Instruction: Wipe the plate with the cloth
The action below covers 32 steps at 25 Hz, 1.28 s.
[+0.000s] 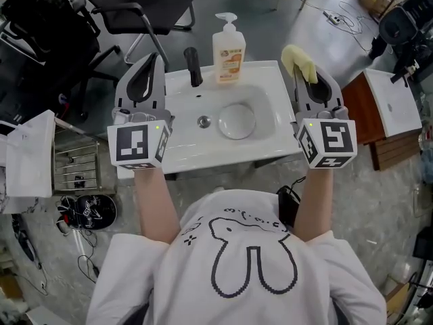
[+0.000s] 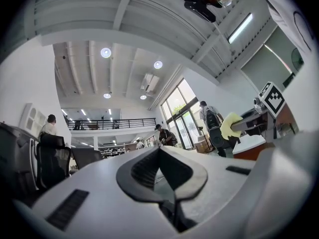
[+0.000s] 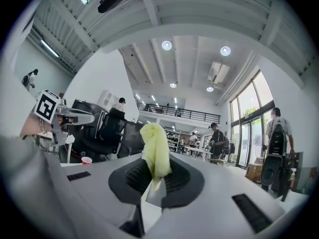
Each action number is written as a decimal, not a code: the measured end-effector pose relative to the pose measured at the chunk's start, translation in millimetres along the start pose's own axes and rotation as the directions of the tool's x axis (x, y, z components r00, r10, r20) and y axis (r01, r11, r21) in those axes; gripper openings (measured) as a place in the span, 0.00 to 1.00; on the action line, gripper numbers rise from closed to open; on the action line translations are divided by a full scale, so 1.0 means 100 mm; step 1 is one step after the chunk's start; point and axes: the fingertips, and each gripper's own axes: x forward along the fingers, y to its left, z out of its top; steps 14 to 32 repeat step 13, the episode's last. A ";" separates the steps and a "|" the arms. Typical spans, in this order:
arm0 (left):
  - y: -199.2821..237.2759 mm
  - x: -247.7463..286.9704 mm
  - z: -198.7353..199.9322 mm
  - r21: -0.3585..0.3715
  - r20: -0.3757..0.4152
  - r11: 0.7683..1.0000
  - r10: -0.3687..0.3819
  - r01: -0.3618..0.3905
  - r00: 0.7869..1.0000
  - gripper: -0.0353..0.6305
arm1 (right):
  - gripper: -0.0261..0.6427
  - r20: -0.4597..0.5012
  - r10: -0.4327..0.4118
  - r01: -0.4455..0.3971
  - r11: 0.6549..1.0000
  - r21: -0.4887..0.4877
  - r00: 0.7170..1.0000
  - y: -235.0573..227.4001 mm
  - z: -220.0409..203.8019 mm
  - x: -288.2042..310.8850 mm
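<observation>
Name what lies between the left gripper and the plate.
In the head view, only the drain lies between the left gripper and the plate, in the white basin.

Tall windows (image 3: 251, 118) and round ceiling lamps (image 3: 166, 45) lit the hall brightly and evenly; both gripper views curved toward dark corners (fisheye), their foregrounds soft.

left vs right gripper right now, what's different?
The left gripper is shut on nothing; the right gripper is shut on the yellow cloth. The left gripper is at the sink's left edge, the right gripper at its right edge. Both point away from the person.
</observation>
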 end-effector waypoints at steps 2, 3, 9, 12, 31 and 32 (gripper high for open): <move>-0.01 0.01 -0.01 0.006 -0.005 1.000 -0.003 0.003 1.000 0.07 | 0.11 0.008 0.006 -0.006 1.000 0.004 1.000 0.02 0.02 0.00; -0.01 0.01 -0.01 0.010 -0.007 1.000 -0.005 0.005 1.000 0.07 | 0.11 0.011 0.007 -0.008 1.000 0.006 1.000 0.03 0.02 0.01; 0.01 0.01 0.00 0.019 -0.010 1.000 -0.009 0.010 1.000 0.07 | 0.11 0.018 0.003 -0.003 1.000 0.008 1.000 0.04 0.06 -0.01; 0.02 -0.01 0.01 0.023 -0.011 1.000 -0.005 0.005 1.000 0.07 | 0.11 0.025 -0.003 0.003 1.000 0.003 1.000 0.04 0.10 -0.04; 0.03 -0.02 0.02 0.024 -0.011 1.000 -0.002 0.002 1.000 0.07 | 0.11 0.028 -0.005 0.005 1.000 0.000 1.000 0.04 0.11 -0.06; 0.03 -0.02 0.02 0.024 -0.011 1.000 -0.002 0.002 1.000 0.07 | 0.11 0.028 -0.005 0.005 1.000 0.000 1.000 0.04 0.11 -0.06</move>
